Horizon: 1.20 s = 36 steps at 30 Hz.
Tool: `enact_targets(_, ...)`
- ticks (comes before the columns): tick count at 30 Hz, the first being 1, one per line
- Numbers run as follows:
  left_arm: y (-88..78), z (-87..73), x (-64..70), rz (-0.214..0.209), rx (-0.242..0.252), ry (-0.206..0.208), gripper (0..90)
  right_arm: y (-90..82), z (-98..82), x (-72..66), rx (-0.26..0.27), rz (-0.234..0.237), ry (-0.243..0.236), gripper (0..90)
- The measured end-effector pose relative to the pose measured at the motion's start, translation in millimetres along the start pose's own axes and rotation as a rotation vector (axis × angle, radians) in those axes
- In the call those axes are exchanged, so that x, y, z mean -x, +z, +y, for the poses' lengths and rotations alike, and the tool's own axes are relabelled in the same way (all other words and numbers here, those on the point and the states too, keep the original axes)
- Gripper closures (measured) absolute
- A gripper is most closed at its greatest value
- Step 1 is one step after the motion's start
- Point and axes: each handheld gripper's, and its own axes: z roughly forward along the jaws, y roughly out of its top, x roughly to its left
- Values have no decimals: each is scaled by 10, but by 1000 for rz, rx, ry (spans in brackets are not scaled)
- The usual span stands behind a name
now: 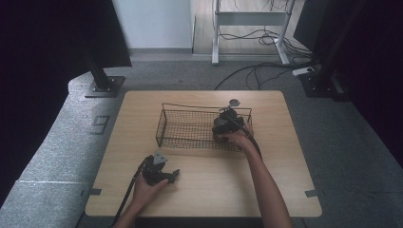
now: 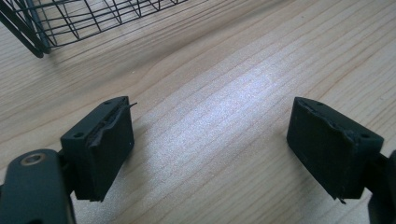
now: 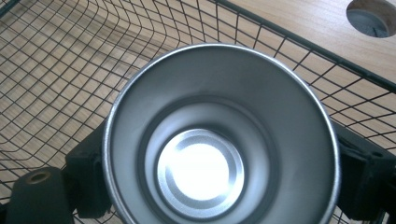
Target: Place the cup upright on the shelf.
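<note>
Right gripper view reveals a steel cup inside the basket.

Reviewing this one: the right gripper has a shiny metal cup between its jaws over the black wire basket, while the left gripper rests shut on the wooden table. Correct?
Not quite. The left gripper is open: the left gripper view shows its jaws wide apart over the bare wooden table. The rest holds: the shiny metal cup sits between the right gripper's jaws over the black wire basket.

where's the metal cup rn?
In the right gripper view, the metal cup sits between the right claw jaws, mouth toward the camera, inside the wire basket. In the high view, that is the basket's right end.
</note>
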Motion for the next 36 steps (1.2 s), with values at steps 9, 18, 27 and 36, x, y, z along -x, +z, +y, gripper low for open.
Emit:
enact_targets(9,-1,0,0,0,-1,0,147,-123,-9,27,97,19,14,123)
enact_targets(18,-1,0,-1,0,-2,1,147,-257,-39,69,143,21,34,127)
enact_targets(27,-1,1,0,0,-2,1,147,-467,-100,101,213,41,43,129)
enact_targets(36,-1,1,-1,0,-2,1,146,-619,-246,162,249,64,50,132)
